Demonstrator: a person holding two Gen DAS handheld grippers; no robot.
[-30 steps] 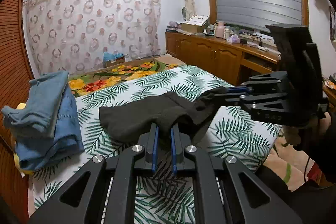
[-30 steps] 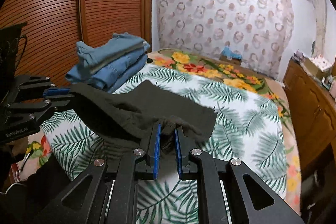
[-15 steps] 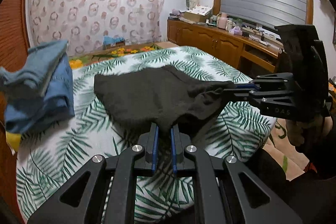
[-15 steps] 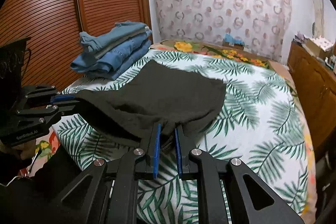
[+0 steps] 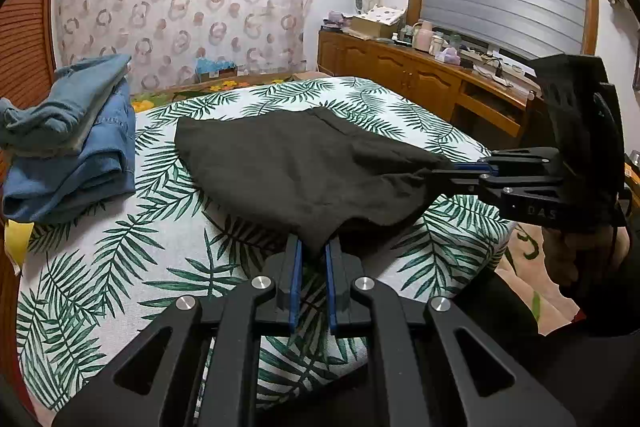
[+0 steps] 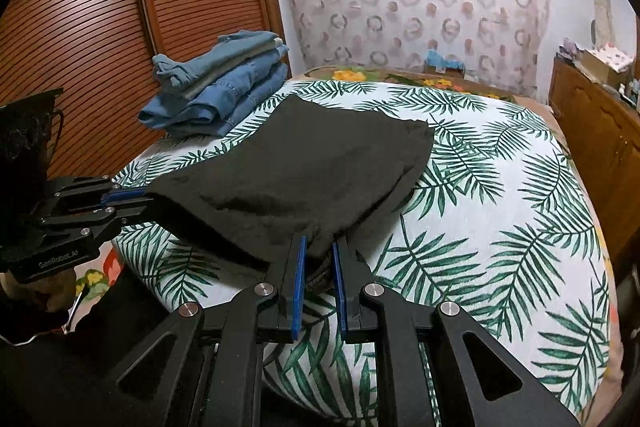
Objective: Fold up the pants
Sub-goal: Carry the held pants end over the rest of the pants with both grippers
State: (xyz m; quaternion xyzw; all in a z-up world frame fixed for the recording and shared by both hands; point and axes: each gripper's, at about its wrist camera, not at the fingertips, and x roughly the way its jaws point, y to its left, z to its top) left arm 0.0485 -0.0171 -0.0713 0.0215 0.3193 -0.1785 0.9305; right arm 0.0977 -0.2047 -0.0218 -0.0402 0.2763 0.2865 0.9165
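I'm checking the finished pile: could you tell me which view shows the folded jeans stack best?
The right wrist view: the jeans stack sits whole, layers distinct, beside the black pants. The left wrist view shows it at the distorted left edge.

Colours on my feeds: dark against leafy green.
I see black pants [image 5: 296, 163] on a white bedsheet [image 6: 500, 211] printed with green palm fronds, blue denim [image 6: 224, 87] stacked beside them, blue gripper pads [image 5: 296, 263].

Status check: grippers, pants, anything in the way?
Left gripper and right gripper both shut on the dark pants. Pants spread on the leaf-print bed, near edge lifted. Folded jeans stack beside, clear.
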